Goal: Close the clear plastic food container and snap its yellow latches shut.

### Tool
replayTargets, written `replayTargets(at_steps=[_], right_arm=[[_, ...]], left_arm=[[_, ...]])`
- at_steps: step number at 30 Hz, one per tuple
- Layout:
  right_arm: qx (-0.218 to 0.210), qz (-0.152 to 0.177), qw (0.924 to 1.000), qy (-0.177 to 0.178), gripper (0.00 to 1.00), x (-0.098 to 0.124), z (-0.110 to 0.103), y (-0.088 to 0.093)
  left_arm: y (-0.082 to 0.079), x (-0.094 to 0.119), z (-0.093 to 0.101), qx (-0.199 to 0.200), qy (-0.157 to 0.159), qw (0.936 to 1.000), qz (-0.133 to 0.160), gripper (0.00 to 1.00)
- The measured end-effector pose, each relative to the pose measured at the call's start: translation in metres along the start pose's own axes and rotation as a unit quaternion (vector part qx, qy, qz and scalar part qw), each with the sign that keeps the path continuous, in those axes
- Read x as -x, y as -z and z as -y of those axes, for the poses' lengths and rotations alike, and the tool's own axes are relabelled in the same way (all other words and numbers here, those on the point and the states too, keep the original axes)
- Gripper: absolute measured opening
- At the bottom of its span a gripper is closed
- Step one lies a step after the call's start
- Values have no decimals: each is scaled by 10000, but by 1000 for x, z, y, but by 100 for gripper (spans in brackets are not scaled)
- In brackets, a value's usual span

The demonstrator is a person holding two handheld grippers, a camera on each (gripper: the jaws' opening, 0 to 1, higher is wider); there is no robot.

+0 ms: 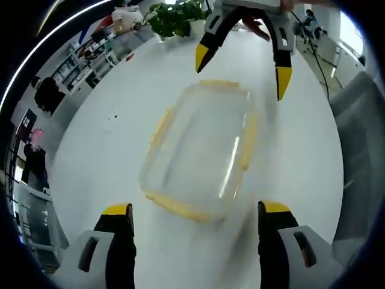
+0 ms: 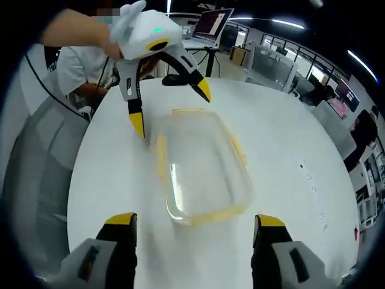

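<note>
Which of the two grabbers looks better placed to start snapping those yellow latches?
Neither clearly. The left gripper and right gripper both hover open at opposite ends of the clear container, touching nothing. The yellow latches run along its sides, so each could probably take the side nearer it.
</note>
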State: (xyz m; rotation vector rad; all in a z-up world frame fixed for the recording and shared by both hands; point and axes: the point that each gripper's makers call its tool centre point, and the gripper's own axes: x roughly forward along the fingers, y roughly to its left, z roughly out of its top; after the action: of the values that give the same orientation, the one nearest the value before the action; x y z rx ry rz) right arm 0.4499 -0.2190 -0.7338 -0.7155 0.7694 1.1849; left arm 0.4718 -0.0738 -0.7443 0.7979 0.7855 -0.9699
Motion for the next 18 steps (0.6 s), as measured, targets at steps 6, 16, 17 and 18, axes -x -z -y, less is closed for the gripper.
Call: replayTargets(at_steps=[6,16,17,18], right_arm=[[-35,-12,10000,22,78,3,-5,0],[-119,31,9999,91,78,9,-16,-3],[-128,26,9999,109,78,9,-17,-2],[-147,27,9998,115,78,10,-18,-2]], left_arm=[[0,5,4,24,-26,10000,40,83],[2,16,10,93,-56,9999,116,83],[2,18,11,110,-51,9998,131,83],[2,18,12,115,-50,9998,140,83]])
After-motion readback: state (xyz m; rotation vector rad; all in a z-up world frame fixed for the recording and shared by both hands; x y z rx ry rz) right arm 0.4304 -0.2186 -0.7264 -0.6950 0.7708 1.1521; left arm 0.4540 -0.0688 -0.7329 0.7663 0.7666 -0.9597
